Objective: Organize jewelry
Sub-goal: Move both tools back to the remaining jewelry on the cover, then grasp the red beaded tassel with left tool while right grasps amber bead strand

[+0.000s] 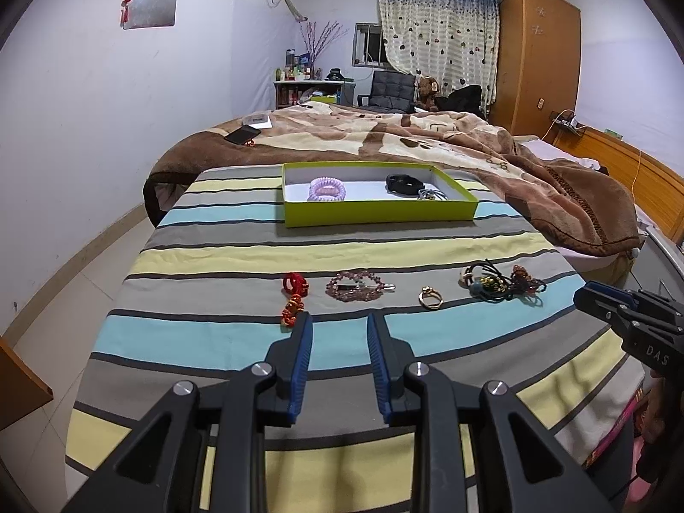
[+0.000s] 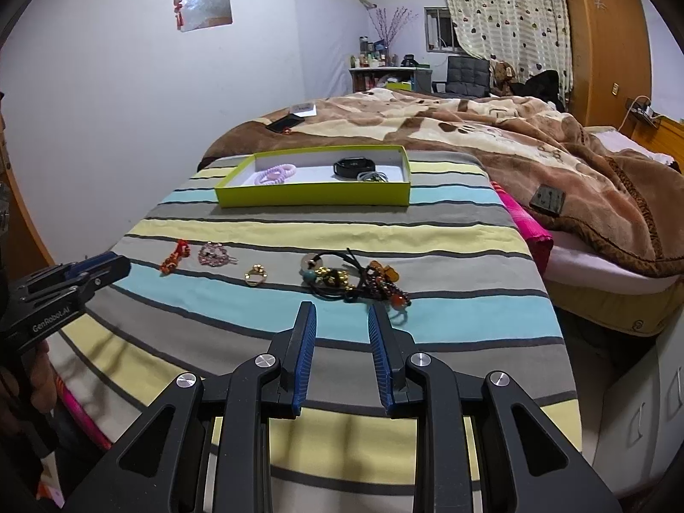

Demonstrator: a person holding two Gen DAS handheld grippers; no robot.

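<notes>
Jewelry row on the striped cloth (image 1: 213, 256): red beaded piece (image 1: 294, 297), pink bead bracelet (image 1: 355, 288), gold ring (image 1: 429, 298), then a tangled heap of dark cords and beads (image 1: 500, 284). All lie loose on the cloth, well short of the green tray (image 1: 378, 213), which stands farther back and already holds a pink coil tie (image 1: 327, 189), a black band (image 1: 404, 183) and some thin elastic rings (image 1: 432, 194).

Left gripper (image 1: 340, 320): jaws partly apart, nothing between them. The pink bracelet lies just ahead of the gap, almost on its line; the red piece runs lengthwise toward the camera, its near end just beside the left finger's tip. Contact there cannot be judged.

Right gripper (image 2: 342, 310): jaws partly apart, empty. The tangled heap (image 2: 355, 280) sits directly ahead, its near beads just beyond the right finger's tip.

Judgement: left hand is nearer the bracelet and red piece, right hand nearer the heap; the ring (image 2: 255, 277) lies between.
</notes>
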